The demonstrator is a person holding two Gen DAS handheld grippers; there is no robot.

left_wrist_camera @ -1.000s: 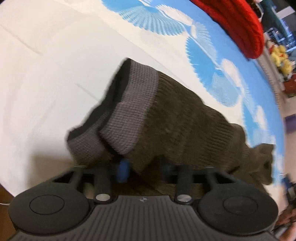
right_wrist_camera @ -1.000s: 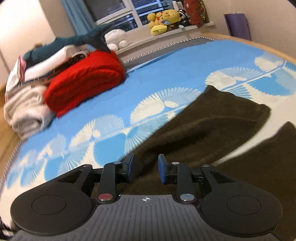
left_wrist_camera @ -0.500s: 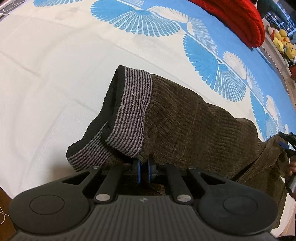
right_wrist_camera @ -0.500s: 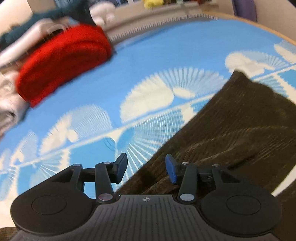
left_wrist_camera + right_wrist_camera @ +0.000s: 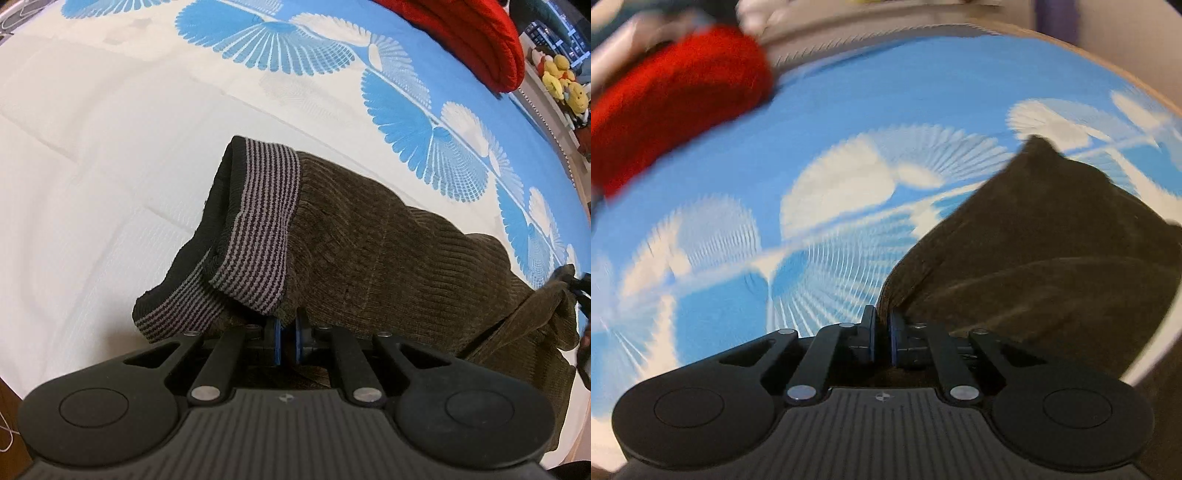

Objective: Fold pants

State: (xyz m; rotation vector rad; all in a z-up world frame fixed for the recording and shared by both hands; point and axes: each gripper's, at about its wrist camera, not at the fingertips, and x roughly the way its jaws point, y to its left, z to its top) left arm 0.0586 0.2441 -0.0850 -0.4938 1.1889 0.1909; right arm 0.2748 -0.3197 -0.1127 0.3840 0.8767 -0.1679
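Dark brown corduroy pants (image 5: 388,258) with a grey-and-black striped waistband (image 5: 258,229) lie on the bed. My left gripper (image 5: 286,332) is shut on the pants' fabric just below the waistband, which bulges up in front of it. My right gripper (image 5: 881,332) is shut on the edge of the brown pants (image 5: 1052,251) at the other end; that view is blurred by motion. The right gripper also shows in the left wrist view (image 5: 576,284), at the far right end of the pants.
The bed cover is white near me (image 5: 92,147) and blue with white fan shapes farther off (image 5: 905,96). A folded red knit (image 5: 469,33) lies at the far edge (image 5: 676,96). Yellow plush toys (image 5: 561,81) sit on a ledge beyond.
Both grippers have closed: the left shut on the fabric by the waistband about half a second ago, the right, open half a second ago, now shuts on the pants' edge and is moving fast.
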